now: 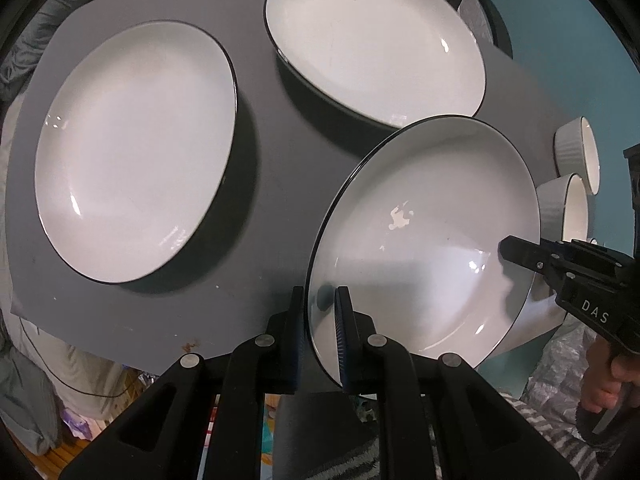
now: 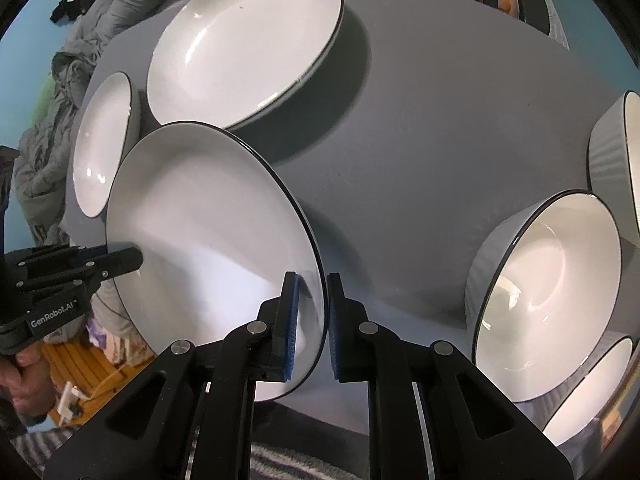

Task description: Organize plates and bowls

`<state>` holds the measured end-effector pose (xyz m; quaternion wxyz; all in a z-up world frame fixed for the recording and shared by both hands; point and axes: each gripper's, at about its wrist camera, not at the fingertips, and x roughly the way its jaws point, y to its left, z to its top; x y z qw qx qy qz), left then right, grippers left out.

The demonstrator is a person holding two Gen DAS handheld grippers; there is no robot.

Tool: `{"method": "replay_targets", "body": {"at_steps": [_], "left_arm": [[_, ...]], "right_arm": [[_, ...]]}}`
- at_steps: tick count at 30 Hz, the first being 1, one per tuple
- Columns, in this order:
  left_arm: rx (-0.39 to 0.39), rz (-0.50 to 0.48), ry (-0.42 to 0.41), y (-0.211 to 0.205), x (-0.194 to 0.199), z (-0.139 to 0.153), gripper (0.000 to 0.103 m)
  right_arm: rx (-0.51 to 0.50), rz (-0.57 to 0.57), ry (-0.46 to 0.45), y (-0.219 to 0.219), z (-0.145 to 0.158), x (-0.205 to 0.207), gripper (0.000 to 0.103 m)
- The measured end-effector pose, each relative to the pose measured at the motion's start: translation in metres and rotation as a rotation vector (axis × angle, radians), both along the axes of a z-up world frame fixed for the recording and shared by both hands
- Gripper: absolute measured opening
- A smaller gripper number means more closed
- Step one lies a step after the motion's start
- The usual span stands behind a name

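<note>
A white plate with a thin black rim (image 1: pixel 424 240) is held tilted above the grey table (image 1: pixel 272 184), gripped from two opposite sides. My left gripper (image 1: pixel 318 336) is shut on its near rim. My right gripper (image 2: pixel 312 324) is shut on the other rim of the same plate (image 2: pixel 208 240). The right gripper also shows in the left wrist view (image 1: pixel 520 254), and the left one in the right wrist view (image 2: pixel 120 260). Two more white plates lie flat on the table, one at the left (image 1: pixel 136 152), one at the back (image 1: pixel 372 40).
Ribbed white bowls stand at the table's right side (image 1: pixel 576 152), (image 1: pixel 564 204); the right wrist view shows them close (image 2: pixel 548 280), (image 2: pixel 616 160), (image 2: pixel 588 392). Grey clothing (image 2: pixel 60 92) is piled beyond the table. Striped fabric (image 1: pixel 560 428) lies below the table edge.
</note>
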<state>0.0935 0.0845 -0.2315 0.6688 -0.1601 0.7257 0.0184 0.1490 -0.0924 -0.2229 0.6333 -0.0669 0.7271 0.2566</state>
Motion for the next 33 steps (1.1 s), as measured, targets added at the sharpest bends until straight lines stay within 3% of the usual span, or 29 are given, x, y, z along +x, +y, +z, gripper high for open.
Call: {"method": "replay_targets", "body": {"at_steps": [7,22,33], "left_arm": [[0.008,0.01,-0.017,-0.003,0.003,0.005,0.013],[0.031,0.026,-0.072,0.015,0.047,0.024,0.013],[0.035,0.063,-0.067,0.025,0.078,0.017,0.013]], "right_arm": [[0.009,0.004,-0.017,-0.003,0.012,0.011,0.012],[0.034,0.011,-0.057,-0.005,0.035,0.049,0.012],[0.026,0.009,-0.056,0.016,0.032,0.086,0.012]]}}
